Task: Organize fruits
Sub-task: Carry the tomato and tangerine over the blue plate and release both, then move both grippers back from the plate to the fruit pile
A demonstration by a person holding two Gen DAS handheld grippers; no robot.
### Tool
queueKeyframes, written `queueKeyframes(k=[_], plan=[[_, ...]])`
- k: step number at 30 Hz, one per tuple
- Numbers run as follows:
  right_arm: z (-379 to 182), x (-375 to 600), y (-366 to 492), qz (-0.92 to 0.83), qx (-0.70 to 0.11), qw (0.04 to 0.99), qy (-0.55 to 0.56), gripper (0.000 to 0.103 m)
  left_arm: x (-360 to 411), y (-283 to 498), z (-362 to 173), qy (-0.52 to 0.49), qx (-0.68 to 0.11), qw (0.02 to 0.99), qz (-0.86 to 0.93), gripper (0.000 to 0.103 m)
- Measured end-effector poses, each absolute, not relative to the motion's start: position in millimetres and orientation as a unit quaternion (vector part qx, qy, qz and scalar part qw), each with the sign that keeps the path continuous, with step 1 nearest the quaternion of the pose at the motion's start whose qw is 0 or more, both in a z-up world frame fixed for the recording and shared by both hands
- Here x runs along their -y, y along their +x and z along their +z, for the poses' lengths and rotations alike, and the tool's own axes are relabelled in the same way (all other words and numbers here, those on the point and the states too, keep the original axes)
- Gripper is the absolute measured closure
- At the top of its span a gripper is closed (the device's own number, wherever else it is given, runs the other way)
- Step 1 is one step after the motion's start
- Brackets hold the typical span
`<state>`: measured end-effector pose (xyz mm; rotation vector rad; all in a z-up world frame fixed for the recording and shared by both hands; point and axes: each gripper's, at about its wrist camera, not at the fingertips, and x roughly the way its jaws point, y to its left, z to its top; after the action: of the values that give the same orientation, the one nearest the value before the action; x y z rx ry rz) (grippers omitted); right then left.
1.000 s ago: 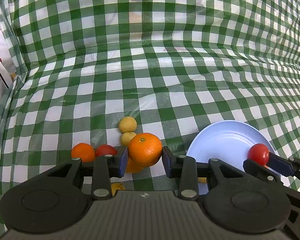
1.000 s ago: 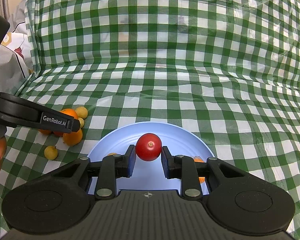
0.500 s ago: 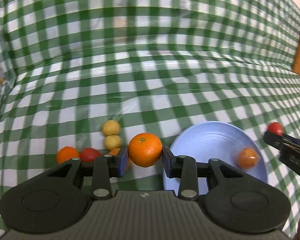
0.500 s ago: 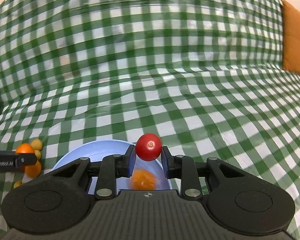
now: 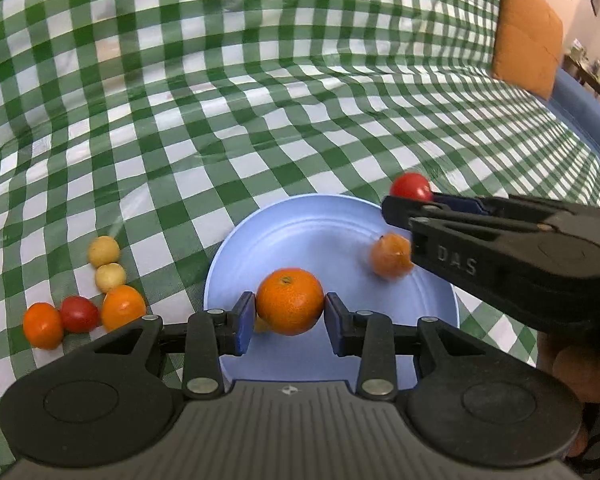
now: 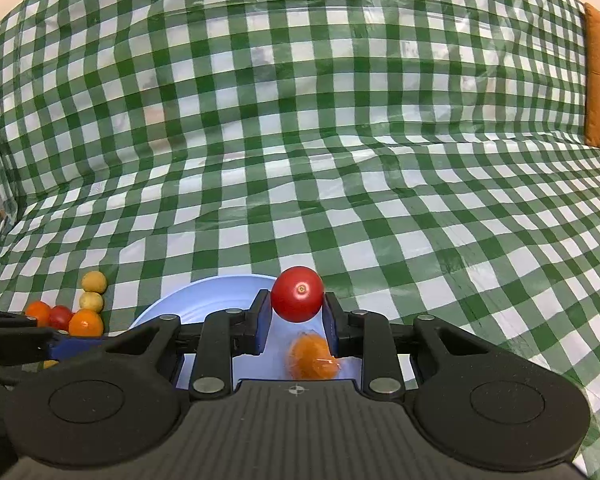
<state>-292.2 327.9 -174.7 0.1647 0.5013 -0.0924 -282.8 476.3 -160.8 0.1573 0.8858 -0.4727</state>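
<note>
Your left gripper (image 5: 290, 316): jaws just eased wider, orange (image 5: 290, 301) between its pads, over the blue plate (image 5: 300, 232). Your right gripper (image 6: 296, 316): pinching a red tomato (image 6: 297, 294) above the plate's far rim. Below those fingers: a blurred orange fruit (image 6: 312, 356) on the plate. Left of the plate: loose fruits (image 5: 82, 296) on the checked cloth (image 5: 260, 100).

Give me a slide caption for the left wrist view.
Left gripper holds an orange over the blue plate; right gripper carries a tomato.
</note>
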Motion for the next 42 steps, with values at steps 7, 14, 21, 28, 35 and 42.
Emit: queueKeyframes(k=[7,14,21,28,35,42], plan=[[-173,-332,-291,-0.041,-0.243,0.966,0.071,0.068,-481,-284,-159,0.076,-0.425,0.873,-0.227,0.06],[-173,-336,-290,-0.041,-0.25,0.965,0.063,0.064,-482,-284,-159,0.075,-0.424,0.876,-0.216,0.06],[-171,-341,-291,-0.052,-0.248,0.966,0.049,0.064,-484,-284,-156,0.07,-0.42,0.883,-0.199,0.06],[-170,-341,-291,-0.06,-0.238,0.968,0.047,0.064,-489,-282,-154,0.066,-0.418,0.886,-0.19,0.06],[-168,-345,-292,-0.054,-0.236,0.969,0.055,0.057,-493,-283,-153,0.064,-0.415,0.889,-0.182,0.06],[-166,-350,-292,-0.041,-0.234,0.97,0.055,0.057,-499,-285,-151,0.064,-0.412,0.892,-0.174,0.06]])
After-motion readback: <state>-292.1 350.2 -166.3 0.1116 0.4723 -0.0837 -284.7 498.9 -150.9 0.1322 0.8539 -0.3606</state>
